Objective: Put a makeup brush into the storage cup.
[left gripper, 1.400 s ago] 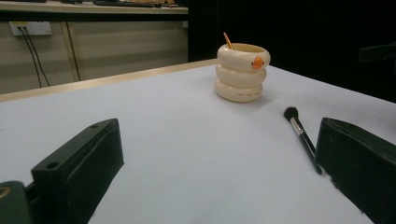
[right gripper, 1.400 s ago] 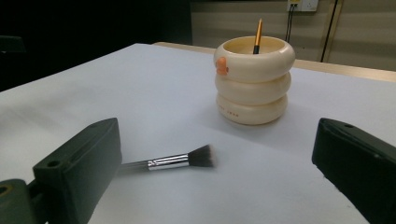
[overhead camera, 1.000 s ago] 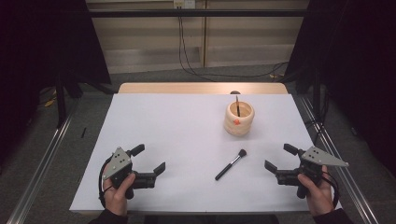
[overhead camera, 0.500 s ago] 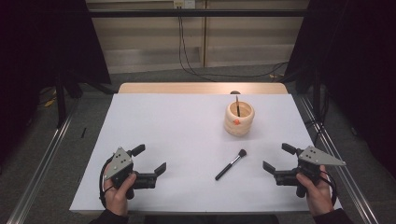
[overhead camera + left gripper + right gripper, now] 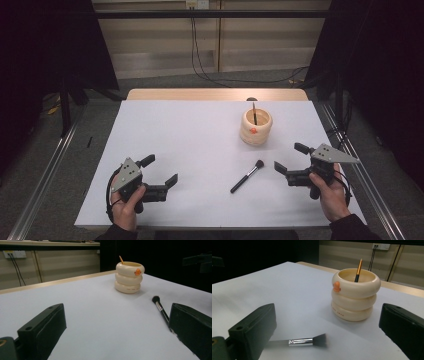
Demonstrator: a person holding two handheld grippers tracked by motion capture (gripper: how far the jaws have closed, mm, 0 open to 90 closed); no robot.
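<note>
Two hand-held grippers, left (image 5: 159, 171) and right (image 5: 290, 158), gape empty; one makeup brush (image 5: 247, 176) lies between, one ringed holder (image 5: 256, 127) at 1 o'clock.

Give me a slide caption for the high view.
Two open hand-held grippers, left and right, flank a brush lying near a holder.

We see a cream holder (image 5: 255, 126) with an orange duck mark, a black-bristled brush (image 5: 247, 176), and a white table (image 5: 190, 140).
</note>
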